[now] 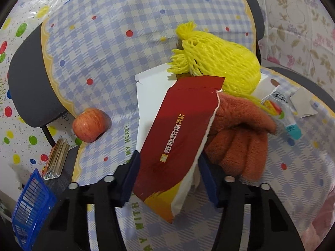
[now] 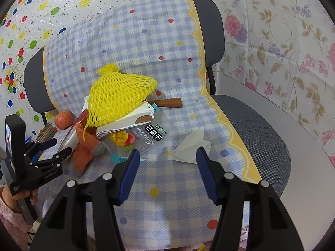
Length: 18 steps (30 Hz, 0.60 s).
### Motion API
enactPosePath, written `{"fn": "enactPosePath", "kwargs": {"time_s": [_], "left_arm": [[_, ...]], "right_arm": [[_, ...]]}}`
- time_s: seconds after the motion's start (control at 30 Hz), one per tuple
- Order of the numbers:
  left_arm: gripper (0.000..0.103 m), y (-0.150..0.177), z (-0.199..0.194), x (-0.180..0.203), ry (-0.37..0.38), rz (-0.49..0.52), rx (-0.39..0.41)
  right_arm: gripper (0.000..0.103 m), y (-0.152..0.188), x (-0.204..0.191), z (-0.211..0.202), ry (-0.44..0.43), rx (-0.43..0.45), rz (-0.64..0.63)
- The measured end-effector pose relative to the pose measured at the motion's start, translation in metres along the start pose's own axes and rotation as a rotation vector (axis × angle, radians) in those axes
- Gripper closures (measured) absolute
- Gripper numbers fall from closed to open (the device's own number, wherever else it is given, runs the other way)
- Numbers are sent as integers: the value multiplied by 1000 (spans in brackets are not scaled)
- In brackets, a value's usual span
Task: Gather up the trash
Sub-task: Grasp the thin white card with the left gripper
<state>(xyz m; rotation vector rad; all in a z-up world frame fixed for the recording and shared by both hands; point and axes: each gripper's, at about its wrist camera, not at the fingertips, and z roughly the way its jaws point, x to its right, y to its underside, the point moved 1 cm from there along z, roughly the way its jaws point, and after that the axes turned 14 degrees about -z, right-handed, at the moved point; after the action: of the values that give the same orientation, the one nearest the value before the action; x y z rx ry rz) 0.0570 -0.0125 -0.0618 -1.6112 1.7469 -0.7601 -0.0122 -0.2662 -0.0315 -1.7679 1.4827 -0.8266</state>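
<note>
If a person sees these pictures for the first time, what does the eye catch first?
Probably the yellow net, piled on wrappers mid-seat. Next the red carton, between the left tongs. An apple lies at the seat's left edge.

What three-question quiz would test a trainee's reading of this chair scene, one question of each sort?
1. True or false: the right gripper is holding the white crumpled paper.
2. What is between the fingers of the left gripper? A. orange fleece glove. B. torn red cardboard. C. yellow foam net.
3. Short answer: which fruit lies on the checked cloth?

Key
1. False: its jaws are open and empty, and the paper lies on the cloth ahead of them.
2. B.
3. The apple.
</note>
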Motion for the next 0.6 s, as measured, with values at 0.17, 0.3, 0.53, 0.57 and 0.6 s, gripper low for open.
{"fn": "enactPosePath", "kwargs": {"time_s": [0.17,0.3,0.53,0.57,0.6], "left_arm": [[98,-8,-23,-16,26,-59,37],[102,-17,-62,-38,114,-187,44],[102,-13,-100,-53,215,-332,61],[102,-12,-101,-53,214,-336,69],[103,-12,-101,-53,215,-340,74]], "right_arm": [[47,2,5,-5,7,13,4],[41,1,15,3,31,-4,8],[45,0,30,38,47,-40,47],[53,-2,31,43,45,-44,55],[62,-5,34,50,43,-54,71]]}}
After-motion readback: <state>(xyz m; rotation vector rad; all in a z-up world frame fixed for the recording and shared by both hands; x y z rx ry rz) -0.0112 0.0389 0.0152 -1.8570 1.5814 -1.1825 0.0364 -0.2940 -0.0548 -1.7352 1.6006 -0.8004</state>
